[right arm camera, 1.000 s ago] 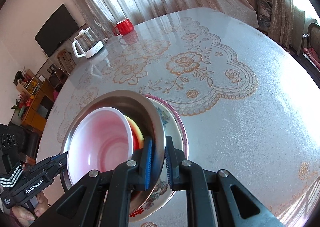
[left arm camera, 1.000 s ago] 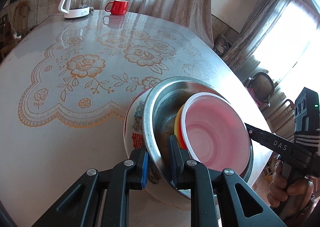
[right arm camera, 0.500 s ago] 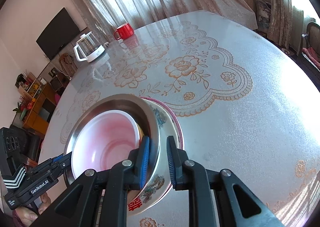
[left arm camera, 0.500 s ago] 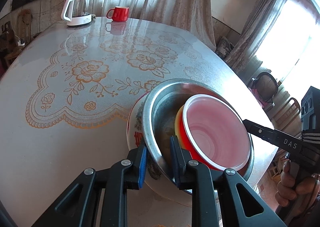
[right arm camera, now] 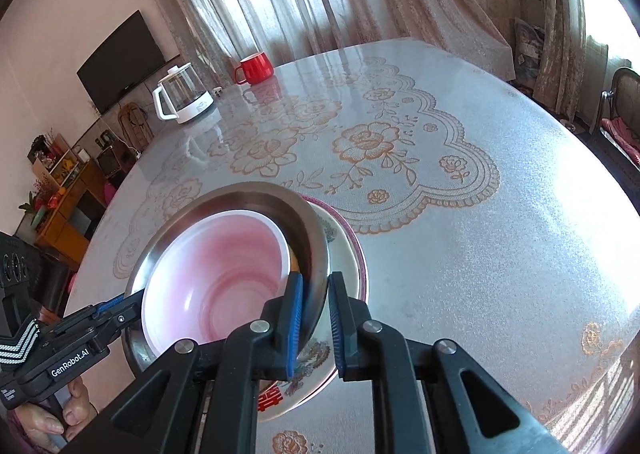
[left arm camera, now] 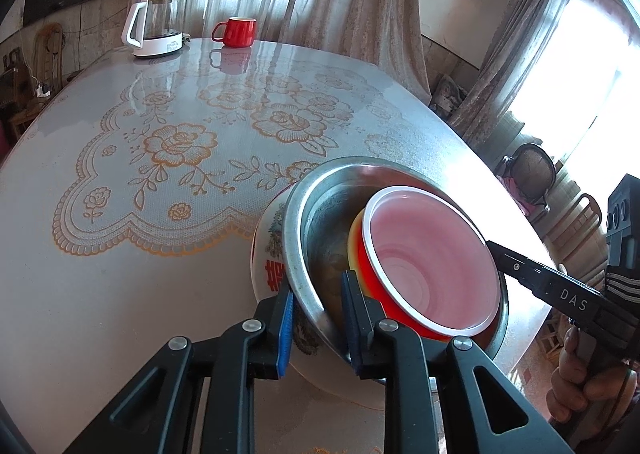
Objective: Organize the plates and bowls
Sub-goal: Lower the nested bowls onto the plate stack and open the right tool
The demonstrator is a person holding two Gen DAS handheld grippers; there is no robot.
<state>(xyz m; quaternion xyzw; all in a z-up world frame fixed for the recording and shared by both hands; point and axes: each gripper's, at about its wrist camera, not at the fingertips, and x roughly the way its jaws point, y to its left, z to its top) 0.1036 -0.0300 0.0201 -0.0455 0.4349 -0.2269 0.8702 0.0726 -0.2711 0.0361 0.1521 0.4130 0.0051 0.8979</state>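
A steel bowl (left arm camera: 316,213) (right arm camera: 248,193) sits nested in a white flowered ceramic bowl (left arm camera: 268,250) (right arm camera: 344,238) near the table's front edge. Inside the steel bowl sit a yellow bowl (left arm camera: 354,238) and a red bowl with a white-pink inside (left arm camera: 432,270) (right arm camera: 216,266). My left gripper (left arm camera: 318,318) straddles the steel bowl's near rim, jaws a little apart from it. My right gripper (right arm camera: 314,314) straddles the opposite rim, jaws also slightly apart. Each gripper shows in the other's view (left arm camera: 560,294) (right arm camera: 80,330).
A glass kettle on a white base (left arm camera: 156,29) (right arm camera: 182,97) and a red mug (left arm camera: 236,31) (right arm camera: 254,69) stand at the table's far side. The round table (left arm camera: 100,294) has a lace-pattern cover. Chairs (left arm camera: 532,173) stand beyond its right edge.
Both grippers have opened slightly and let go of the steel bowl's rim. The stack of bowls has settled level on the table.
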